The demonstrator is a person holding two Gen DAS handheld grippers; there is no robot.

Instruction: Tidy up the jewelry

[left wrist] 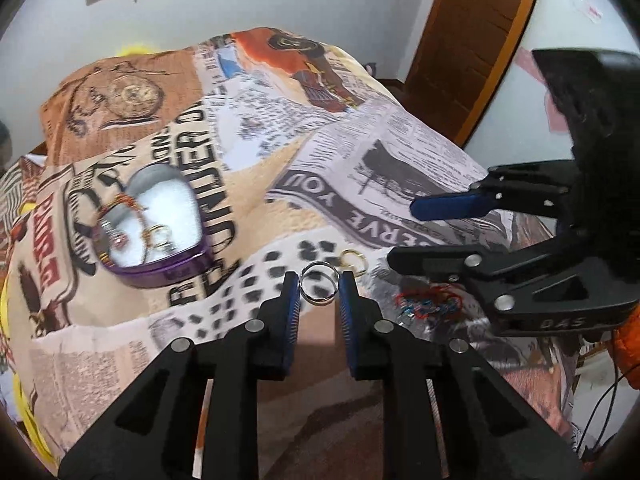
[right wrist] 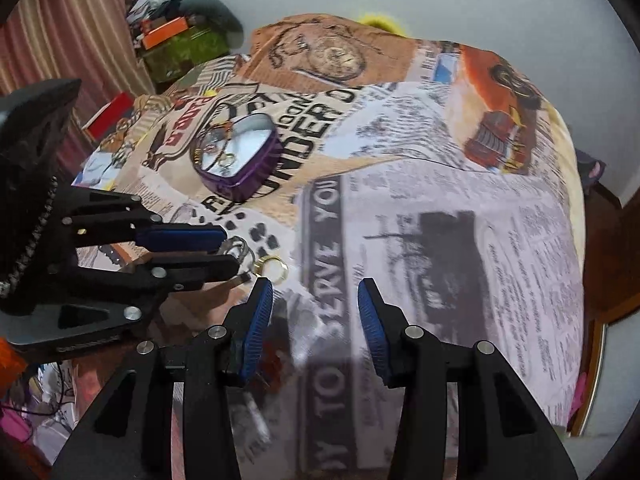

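Note:
A purple heart-shaped tin (left wrist: 152,224) lies open on the printed bedspread with several rings and a bracelet inside; it also shows in the right wrist view (right wrist: 240,156). My left gripper (left wrist: 319,286) is shut on a silver ring (left wrist: 320,283), gripped at its sides between the blue pads. Gold rings (left wrist: 353,261) lie just beyond it, also seen in the right wrist view (right wrist: 272,267). A red and blue beaded piece (left wrist: 430,302) lies to the right. My right gripper (right wrist: 316,300) is open and empty above the bedspread; it shows in the left wrist view (left wrist: 404,232).
The newspaper-print bedspread (right wrist: 440,220) covers the bed. A wooden door (left wrist: 476,32) stands at the far right. Cluttered boxes and a green bag (right wrist: 180,44) sit by a curtain at the far left.

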